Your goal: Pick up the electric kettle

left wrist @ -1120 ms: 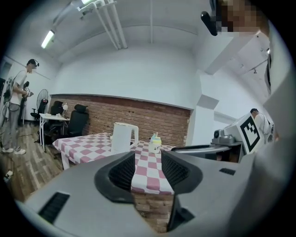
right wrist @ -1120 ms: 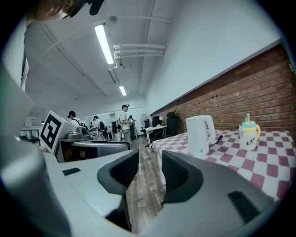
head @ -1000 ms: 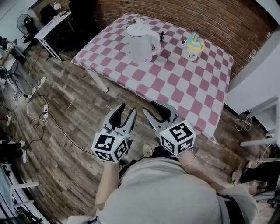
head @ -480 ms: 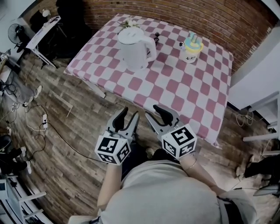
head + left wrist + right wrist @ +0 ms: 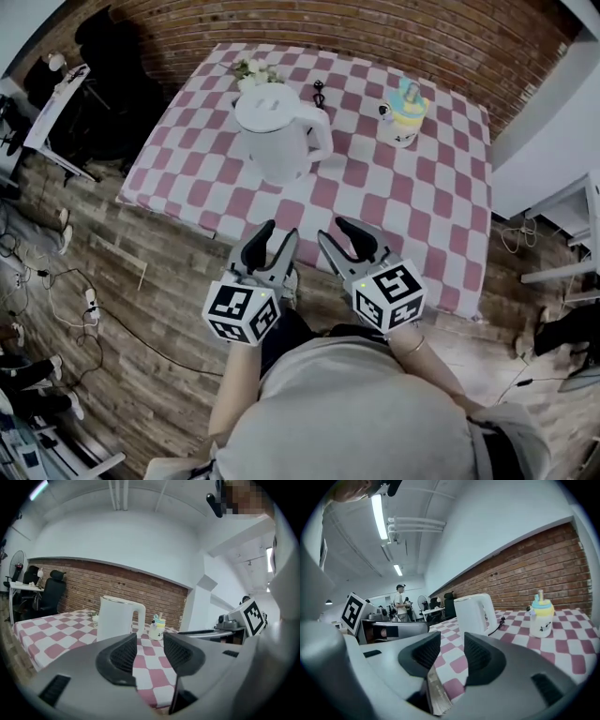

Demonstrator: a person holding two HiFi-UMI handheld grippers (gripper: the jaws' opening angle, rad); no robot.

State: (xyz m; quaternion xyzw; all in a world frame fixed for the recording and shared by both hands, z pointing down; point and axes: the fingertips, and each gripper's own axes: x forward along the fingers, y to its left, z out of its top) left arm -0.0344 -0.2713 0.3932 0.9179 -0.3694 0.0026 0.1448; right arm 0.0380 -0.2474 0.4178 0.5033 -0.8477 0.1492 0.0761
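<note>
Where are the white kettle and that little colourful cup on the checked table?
white kettle (image 5: 275, 152), head view, on its body.
colourful cup (image 5: 401, 126), head view, on its side.

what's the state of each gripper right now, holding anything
Left gripper: open, jaws apart, nothing between them.
Right gripper: open, jaws apart, holding nothing.

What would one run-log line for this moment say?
stage: pre-grasp | left gripper: open, empty | right gripper: open, empty | electric kettle: upright on checked table, untouched
</note>
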